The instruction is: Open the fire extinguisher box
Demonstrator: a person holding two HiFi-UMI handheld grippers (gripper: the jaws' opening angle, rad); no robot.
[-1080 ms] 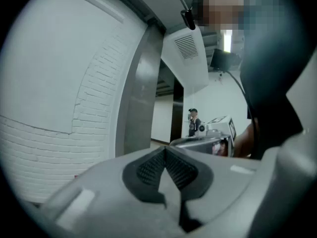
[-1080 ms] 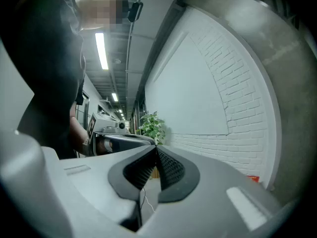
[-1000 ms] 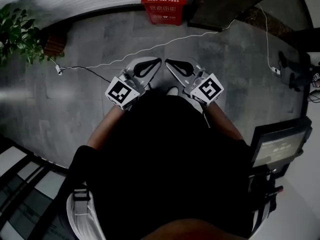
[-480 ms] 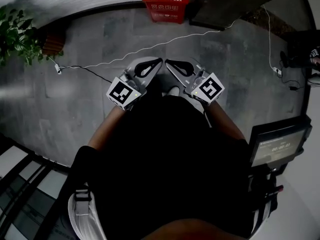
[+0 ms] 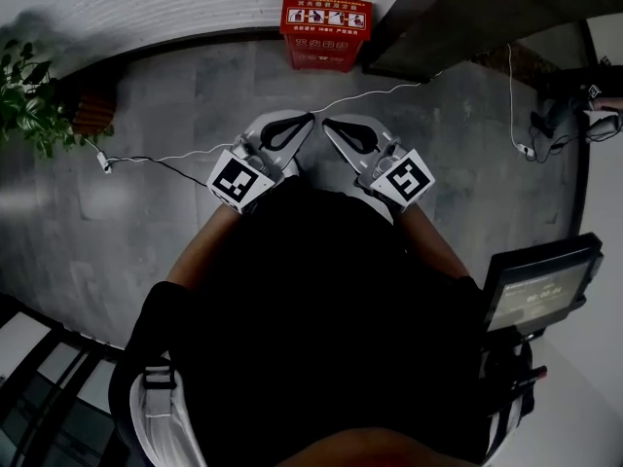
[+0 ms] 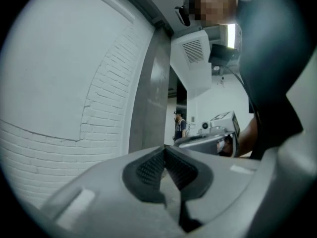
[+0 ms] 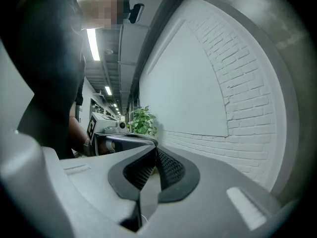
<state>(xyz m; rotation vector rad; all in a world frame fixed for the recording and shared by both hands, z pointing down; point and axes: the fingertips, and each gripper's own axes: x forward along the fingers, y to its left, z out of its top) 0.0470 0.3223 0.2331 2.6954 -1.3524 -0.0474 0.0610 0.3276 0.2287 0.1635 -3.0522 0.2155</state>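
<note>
The red fire extinguisher box [image 5: 324,19] stands on the floor against the white brick wall, at the top centre of the head view. My left gripper [image 5: 308,119] and right gripper [image 5: 328,122] are held side by side in front of my body, tips nearly touching, well short of the box. Both are shut with nothing between the pads. In the left gripper view the shut left gripper [image 6: 164,149] points at the brick wall, with the right gripper [image 6: 208,138] showing beside it. In the right gripper view the shut right gripper [image 7: 156,150] faces the wall too. The box is in neither gripper view.
A white cable [image 5: 292,123] runs across the grey floor between me and the box. A potted plant [image 5: 34,105] stands at the left. A dark door frame [image 5: 409,37] rises right of the box. A trolley with a screen [image 5: 535,290] is at my right.
The box and floor have slid lower in the head view and the white cable lies closer to the gripper tips, so I have moved toward the box. Both grippers stay shut together.
</note>
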